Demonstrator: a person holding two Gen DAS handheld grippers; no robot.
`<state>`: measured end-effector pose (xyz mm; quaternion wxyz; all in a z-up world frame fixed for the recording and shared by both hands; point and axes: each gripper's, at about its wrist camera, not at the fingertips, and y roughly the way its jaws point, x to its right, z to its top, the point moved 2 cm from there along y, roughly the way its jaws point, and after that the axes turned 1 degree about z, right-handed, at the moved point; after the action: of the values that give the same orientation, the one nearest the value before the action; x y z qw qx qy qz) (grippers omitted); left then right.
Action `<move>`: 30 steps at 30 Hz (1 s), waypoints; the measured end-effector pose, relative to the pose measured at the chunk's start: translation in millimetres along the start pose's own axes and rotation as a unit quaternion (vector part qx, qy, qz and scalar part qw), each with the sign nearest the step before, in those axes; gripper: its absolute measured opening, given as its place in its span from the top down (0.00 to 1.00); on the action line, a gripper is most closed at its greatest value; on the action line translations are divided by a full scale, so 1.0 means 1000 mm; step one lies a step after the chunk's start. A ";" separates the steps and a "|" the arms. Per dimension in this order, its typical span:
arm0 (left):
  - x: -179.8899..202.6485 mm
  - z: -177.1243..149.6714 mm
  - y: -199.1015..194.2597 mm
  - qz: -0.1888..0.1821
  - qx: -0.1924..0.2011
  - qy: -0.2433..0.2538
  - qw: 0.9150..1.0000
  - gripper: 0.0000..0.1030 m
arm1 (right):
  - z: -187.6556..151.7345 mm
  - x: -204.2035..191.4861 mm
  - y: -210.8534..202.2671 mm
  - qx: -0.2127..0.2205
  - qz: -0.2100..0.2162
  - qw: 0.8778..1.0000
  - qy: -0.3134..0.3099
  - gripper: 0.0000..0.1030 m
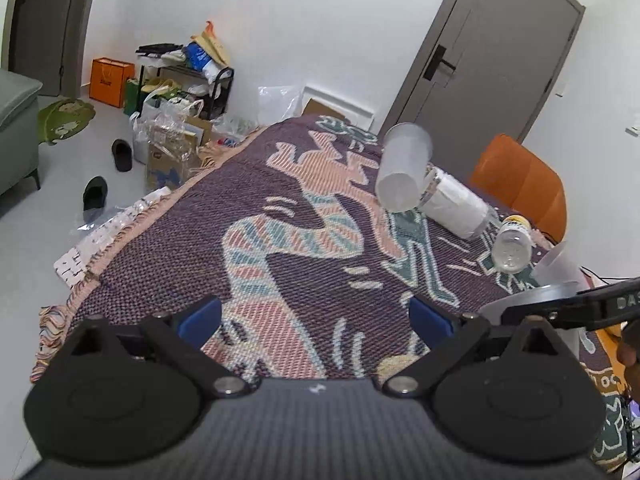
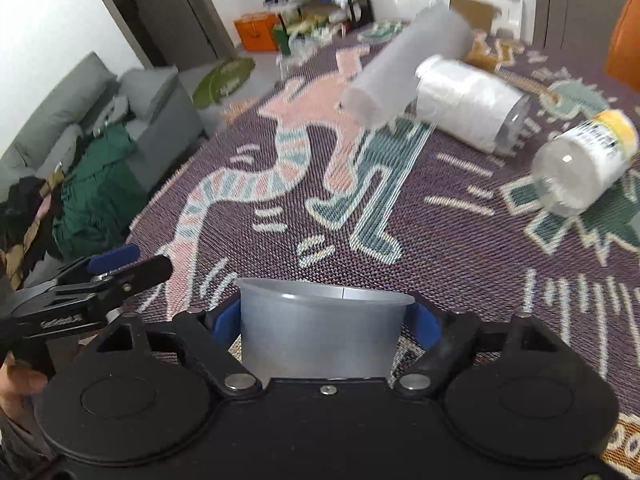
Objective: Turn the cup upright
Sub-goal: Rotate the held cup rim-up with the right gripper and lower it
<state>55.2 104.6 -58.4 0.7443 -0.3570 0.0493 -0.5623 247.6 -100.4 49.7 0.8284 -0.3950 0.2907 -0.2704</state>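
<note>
Right tongs [image 2: 322,326] grip the cup [image 2: 320,332], rim up; left tongs [image 1: 316,320] hover spread above the cloth [image 1: 280,216].

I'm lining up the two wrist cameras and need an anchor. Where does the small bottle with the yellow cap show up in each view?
Left wrist: the bottle lies on its side at the right edge of the middle, base toward the camera, right of the white roll.
Right wrist: the bottle lies far right, upper middle, base toward the camera, again right of the roll.
Shared landmark: the white roll, lying beside the frosted cup.
</note>
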 end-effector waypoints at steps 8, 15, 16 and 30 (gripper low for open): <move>0.014 0.001 -0.016 -0.008 0.033 0.011 0.999 0.04 | -0.011 -0.019 -0.042 0.096 -0.041 0.994 -0.037 0.28; 0.020 0.002 -0.036 -0.002 0.089 0.015 0.996 0.04 | -0.025 -0.027 -0.061 0.184 -0.078 0.978 -0.061 0.28; 0.020 0.002 -0.038 -0.008 0.094 0.005 0.996 0.04 | -0.028 -0.028 -0.062 0.198 -0.086 0.974 -0.064 0.28; 0.035 0.000 -0.039 -0.007 0.102 0.061 0.993 0.04 | -0.048 -0.016 -0.050 0.343 -0.122 0.930 -0.041 0.27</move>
<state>36.4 69.6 -23.8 0.7684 -0.2446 0.0349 -0.5904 192.7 -140.6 69.3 0.8850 -0.1300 0.0958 -0.4366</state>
